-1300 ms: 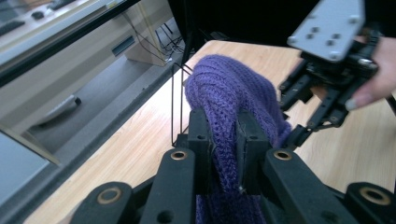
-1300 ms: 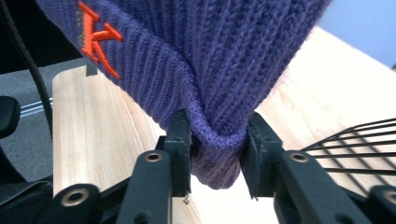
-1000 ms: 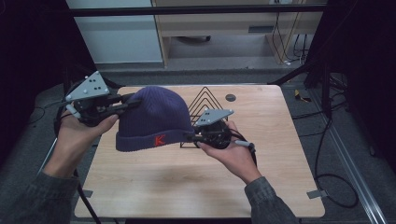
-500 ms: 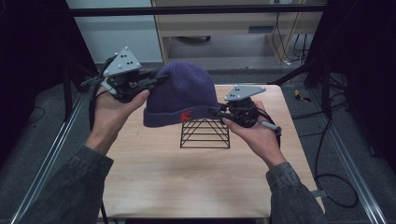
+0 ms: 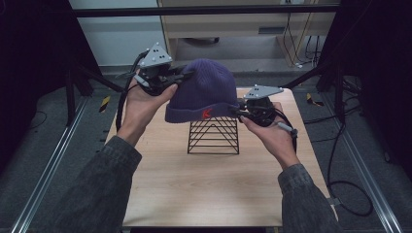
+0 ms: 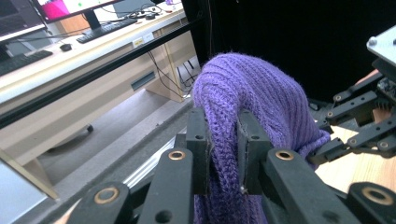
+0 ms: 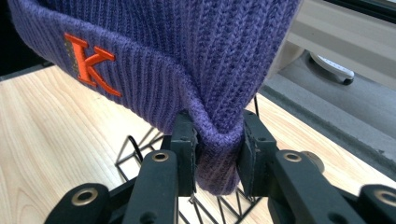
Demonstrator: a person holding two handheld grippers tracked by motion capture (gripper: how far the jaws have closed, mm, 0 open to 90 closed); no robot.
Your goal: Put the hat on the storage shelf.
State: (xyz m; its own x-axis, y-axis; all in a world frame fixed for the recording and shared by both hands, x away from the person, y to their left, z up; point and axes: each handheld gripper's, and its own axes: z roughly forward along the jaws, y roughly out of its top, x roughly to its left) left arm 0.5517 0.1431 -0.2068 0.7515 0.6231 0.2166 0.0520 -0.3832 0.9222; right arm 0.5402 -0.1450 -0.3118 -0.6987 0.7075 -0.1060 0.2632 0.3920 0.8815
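A purple knit beanie [image 5: 206, 92] with an orange K on its cuff hangs in the air above a black wire stand [image 5: 214, 136] shaped like a triangle. My left gripper [image 5: 180, 76] is shut on the beanie's upper left side, its jaws pinching a fold of knit [image 6: 224, 154]. My right gripper [image 5: 239, 111] is shut on the cuff at the beanie's right end [image 7: 217, 158]. The stand [image 7: 140, 154] shows just below the cuff in the right gripper view. In the left gripper view the right gripper [image 6: 359, 130] shows beyond the beanie.
The stand sits on a light wooden table [image 5: 214, 189] near its far middle. Metal rails [image 5: 43, 170] run along the floor on both sides. A desk with drawers [image 5: 243, 29] stands behind the table. Cables [image 5: 340, 160] trail to the right.
Both grippers have carried the beanie up and away from me, from low over the table's left part to above the wire stand. Both stayed shut on it.
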